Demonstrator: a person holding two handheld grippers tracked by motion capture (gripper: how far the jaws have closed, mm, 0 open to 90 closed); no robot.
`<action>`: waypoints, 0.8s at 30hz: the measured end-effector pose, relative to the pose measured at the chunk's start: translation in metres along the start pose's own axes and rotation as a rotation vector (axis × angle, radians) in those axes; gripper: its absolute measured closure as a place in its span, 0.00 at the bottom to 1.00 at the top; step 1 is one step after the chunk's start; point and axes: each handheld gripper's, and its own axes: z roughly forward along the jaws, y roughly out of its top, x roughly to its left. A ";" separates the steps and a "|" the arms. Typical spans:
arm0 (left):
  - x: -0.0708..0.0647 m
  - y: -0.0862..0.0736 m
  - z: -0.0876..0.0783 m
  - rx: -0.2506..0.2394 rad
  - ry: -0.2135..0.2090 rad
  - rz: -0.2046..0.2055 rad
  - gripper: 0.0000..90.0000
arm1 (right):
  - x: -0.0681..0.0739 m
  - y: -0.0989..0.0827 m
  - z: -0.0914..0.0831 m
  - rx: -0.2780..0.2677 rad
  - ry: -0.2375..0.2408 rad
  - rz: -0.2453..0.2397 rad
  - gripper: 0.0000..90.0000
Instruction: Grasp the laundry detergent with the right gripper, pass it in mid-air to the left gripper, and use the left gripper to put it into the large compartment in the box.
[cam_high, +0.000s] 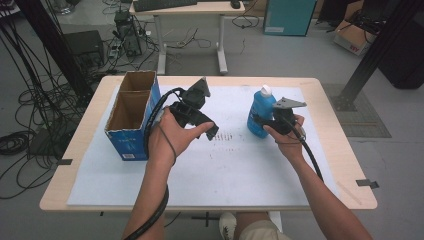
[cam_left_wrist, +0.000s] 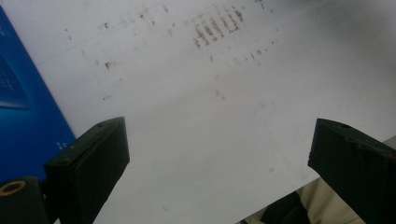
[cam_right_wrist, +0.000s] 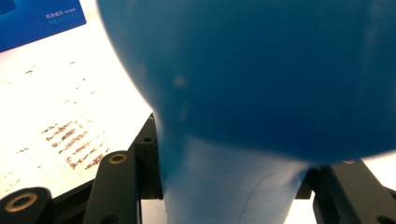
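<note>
Between the jaws of my right claw stands the blue plastic bottle with a white cap, upright on the white sheet over the table, clamped low on its body so it stays vertical when lifted. My left claw hangs released beside the blue cardboard box, its top open, likely to steady it.
</note>
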 end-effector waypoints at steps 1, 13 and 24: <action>0.000 0.000 0.000 0.005 -0.002 0.003 0.06 | -0.001 0.000 0.000 -0.004 0.002 -0.005 0.51; 0.000 -0.002 -0.001 0.009 -0.001 0.010 0.06 | -0.002 0.000 0.000 -0.006 0.002 0.003 0.51; -0.001 -0.004 -0.007 0.008 -0.010 0.031 0.06 | -0.004 0.001 -0.001 0.010 0.010 0.049 0.50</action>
